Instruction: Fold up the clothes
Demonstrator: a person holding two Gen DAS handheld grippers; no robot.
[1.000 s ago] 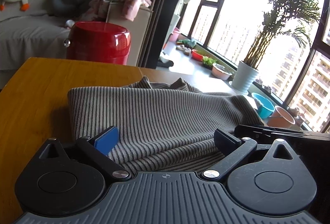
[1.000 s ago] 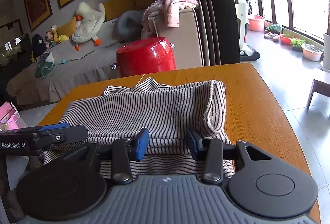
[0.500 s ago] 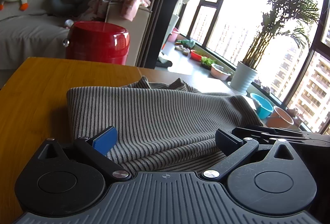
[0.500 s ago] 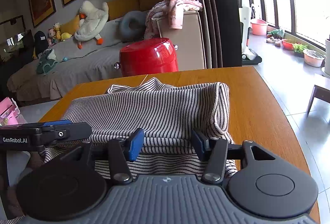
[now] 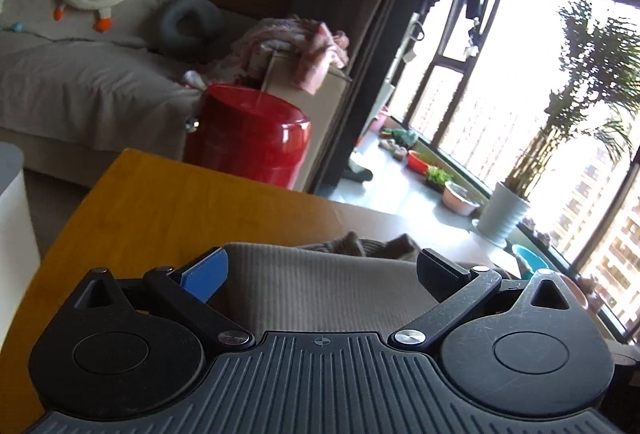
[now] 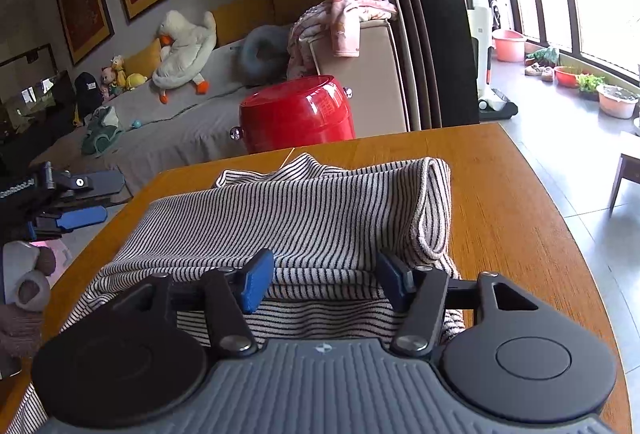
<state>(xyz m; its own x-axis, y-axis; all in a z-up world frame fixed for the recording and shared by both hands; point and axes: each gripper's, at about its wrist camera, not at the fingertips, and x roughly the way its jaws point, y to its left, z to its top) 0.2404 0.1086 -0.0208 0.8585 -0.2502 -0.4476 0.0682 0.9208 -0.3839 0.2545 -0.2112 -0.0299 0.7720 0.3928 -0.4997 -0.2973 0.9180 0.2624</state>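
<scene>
Striped knit, the garment (image 6: 320,218) lies doubled over on the wooden table (image 6: 516,194), its rolled fold edge standing up at the far right and a looser layer spilling out under the near edge. Compared with a second ago, the left gripper (image 5: 320,274) has pulled up and back: its camera then looked low across the cloth with the stripes filling the view, whereas it now sees only the top of the garment (image 5: 320,274) past its fingertips, with much more of the table (image 5: 160,202) and the sofa behind. The right gripper (image 6: 324,278) has barely shifted and hovers over the near hem. My reading is that a fold has just been laid down and let go (the cloth keeps its shape with nothing pinching it), so the piece is partly folded, and whether another fold is meant cannot be settled from this. Both grippers stand released, jaws spread wide with only air and cloth surface between them. The left one, seen from the right wrist view at the far left (image 6: 72,194), floats off the table's corner, raised and tilted; the right sits level and close above the cloth.
</scene>
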